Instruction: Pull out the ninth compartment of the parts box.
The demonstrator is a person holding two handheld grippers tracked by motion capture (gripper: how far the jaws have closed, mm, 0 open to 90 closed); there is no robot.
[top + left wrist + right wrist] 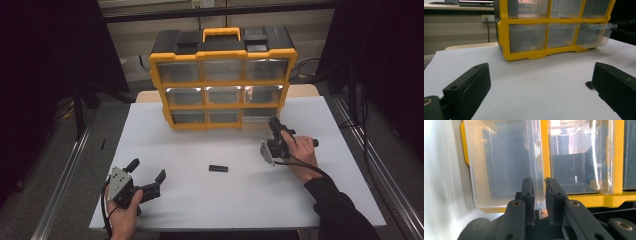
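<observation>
**Right gripper clamped on bottom-right drawer lip**

Black jaws of the right gripper [539, 192] stand nearly together, pinching the front lip of the clear plastic drawer [506, 170] — bottom row, right-hand bay of the yellow organiser cabinet [222, 80]. From the left gripper view that drawer [595, 33] stands partly out of its bay, its long axis running straight out of the cabinet face toward the person's side. Any further slide must follow that axis, in my judgement. Left gripper [145, 177] rests well apart on the white table [200, 200], jaws spread, holding nothing — a small black block [218, 168] lies between the two hands.
</observation>
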